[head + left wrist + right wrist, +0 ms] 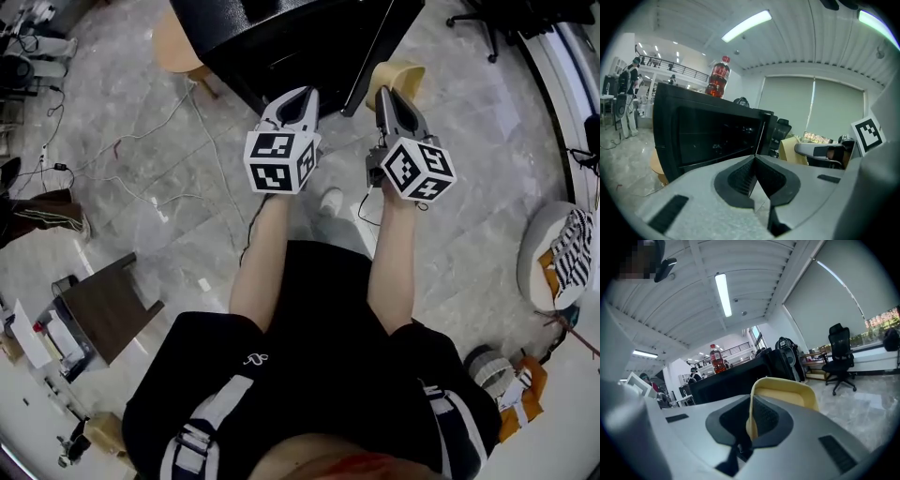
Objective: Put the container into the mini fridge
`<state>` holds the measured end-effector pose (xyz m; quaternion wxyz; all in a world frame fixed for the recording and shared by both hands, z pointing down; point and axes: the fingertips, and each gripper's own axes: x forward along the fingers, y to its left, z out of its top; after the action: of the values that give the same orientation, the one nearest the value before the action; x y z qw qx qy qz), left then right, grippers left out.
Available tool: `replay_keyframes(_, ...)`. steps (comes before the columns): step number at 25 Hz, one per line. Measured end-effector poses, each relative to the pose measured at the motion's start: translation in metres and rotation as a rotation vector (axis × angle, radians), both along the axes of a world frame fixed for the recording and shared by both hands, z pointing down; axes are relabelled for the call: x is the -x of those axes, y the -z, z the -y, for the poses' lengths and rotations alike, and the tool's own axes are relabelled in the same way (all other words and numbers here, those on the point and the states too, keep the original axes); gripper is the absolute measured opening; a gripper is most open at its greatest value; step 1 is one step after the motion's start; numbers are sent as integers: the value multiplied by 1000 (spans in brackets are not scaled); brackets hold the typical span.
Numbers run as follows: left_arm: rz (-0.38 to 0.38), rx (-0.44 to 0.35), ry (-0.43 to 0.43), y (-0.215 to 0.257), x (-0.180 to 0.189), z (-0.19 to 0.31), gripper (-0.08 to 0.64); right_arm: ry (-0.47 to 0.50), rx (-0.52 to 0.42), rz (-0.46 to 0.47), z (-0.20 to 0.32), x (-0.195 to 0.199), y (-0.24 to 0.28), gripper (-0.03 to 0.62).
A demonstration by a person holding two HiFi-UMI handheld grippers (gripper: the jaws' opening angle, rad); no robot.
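A pale yellow container [405, 75] is pinched by its rim in my right gripper [383, 93], which is shut on it; the rim [787, 389] rises just past the jaws in the right gripper view. My left gripper [307, 93] hangs beside it, shut, with nothing between its fingers [740, 176]. Just ahead of both stands the black mini fridge [281, 37], its dark glass door [710, 133] closed and facing the left gripper. A red cola bottle [718, 77] stands on top of the fridge. The container also shows at the right [790, 149] in the left gripper view.
A round wooden stool [176, 42] stands left of the fridge. Cables [141, 141] trail over the marble floor. A small brown table [108, 305] is at the lower left, a round cushion [553, 258] at the right, and a black office chair [839, 359] by the windows.
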<state>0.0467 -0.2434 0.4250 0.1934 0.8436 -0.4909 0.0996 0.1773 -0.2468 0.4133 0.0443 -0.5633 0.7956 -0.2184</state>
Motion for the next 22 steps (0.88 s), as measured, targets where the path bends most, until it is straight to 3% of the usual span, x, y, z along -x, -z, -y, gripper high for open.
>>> replay_keyframes(6,36,75,9,-32,5,14,6,31,64,26,18,11,-35,18)
replay_keyframes(11,34,146,17,-64,15,19,6,56,132,-10,26,23,-69,18)
replay_keyframes(17,34,204,29,-90,30,21,6,156,204,-170,31,43,-115,18)
replay_keyframes(22,33,228,66,-98,51,21,6,386,218,-363,34,83,-148,18)
